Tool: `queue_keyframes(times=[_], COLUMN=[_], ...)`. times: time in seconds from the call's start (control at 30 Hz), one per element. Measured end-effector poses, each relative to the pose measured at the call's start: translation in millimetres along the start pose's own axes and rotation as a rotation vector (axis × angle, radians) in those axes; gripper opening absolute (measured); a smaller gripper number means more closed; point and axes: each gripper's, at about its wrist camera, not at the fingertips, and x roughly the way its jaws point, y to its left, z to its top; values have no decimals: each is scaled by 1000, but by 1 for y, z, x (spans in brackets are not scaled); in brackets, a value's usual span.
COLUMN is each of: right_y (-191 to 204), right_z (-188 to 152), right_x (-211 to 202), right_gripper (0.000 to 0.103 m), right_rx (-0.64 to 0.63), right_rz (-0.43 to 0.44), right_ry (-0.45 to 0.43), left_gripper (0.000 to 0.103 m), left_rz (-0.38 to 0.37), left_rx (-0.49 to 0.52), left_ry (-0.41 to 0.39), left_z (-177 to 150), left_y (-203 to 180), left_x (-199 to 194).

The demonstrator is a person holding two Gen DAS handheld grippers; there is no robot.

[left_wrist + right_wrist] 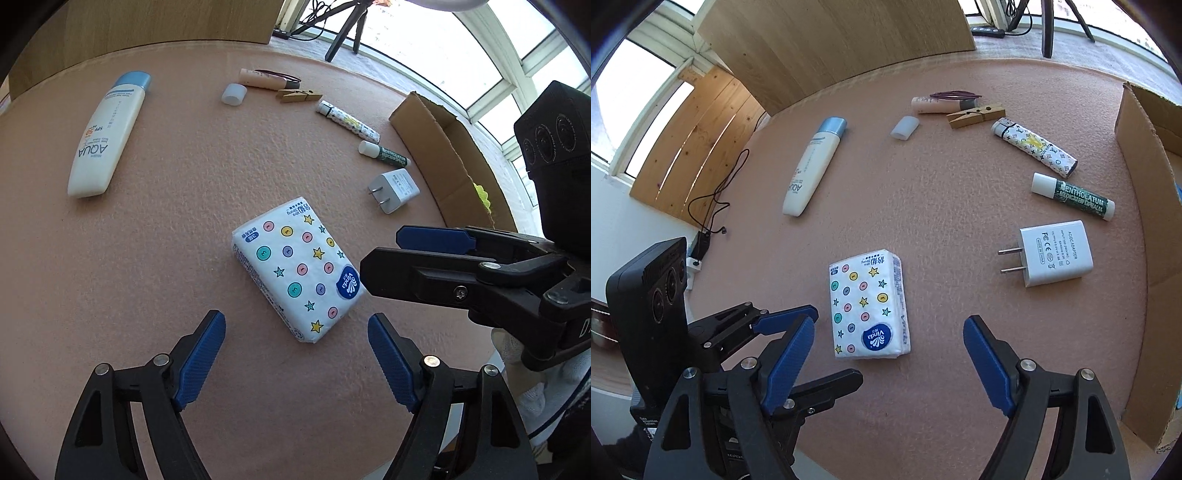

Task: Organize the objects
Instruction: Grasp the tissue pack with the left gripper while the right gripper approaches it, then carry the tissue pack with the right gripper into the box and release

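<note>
A white tissue pack [297, 267] with coloured dots and stars lies on the pink mat, just ahead of both grippers; it also shows in the right wrist view [868, 308]. My left gripper [297, 326] is open and empty, just short of the pack. My right gripper [888, 332] is open and empty, its jaws either side of the pack's near end; it shows in the left wrist view [380, 247] at the pack's right. A white charger plug [1052, 253], a green lip balm [1075, 197], a patterned lighter [1036, 146] and a sunscreen tube [812, 170] lie further off.
A cardboard box [1145, 206] stands open at the mat's right edge, also in the left wrist view [443, 147]. A wooden clothespin [975, 114], a pink tube [934, 104], a hair tie and a translucent cap [904, 127] lie at the back. A wooden board stands behind the mat.
</note>
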Motion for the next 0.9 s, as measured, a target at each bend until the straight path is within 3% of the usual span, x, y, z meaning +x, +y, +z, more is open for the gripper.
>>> queue_keyframes(times=[0.17, 0.53, 0.9], right_y=[-2, 7, 6], right_z=[4, 2, -4], right_x=[15, 30, 3], right_gripper=[75, 41, 35], right_rx=[24, -12, -7], right_rz=[29, 31, 7], right_ry=[35, 73, -8], left_gripper=[72, 48, 48], left_rz=[-20, -53, -50], left_rx=[-36, -51, 0], left_ry=[1, 8, -30], left_z=[2, 7, 13], left_y=[2, 1, -21], left_x=[6, 13, -3])
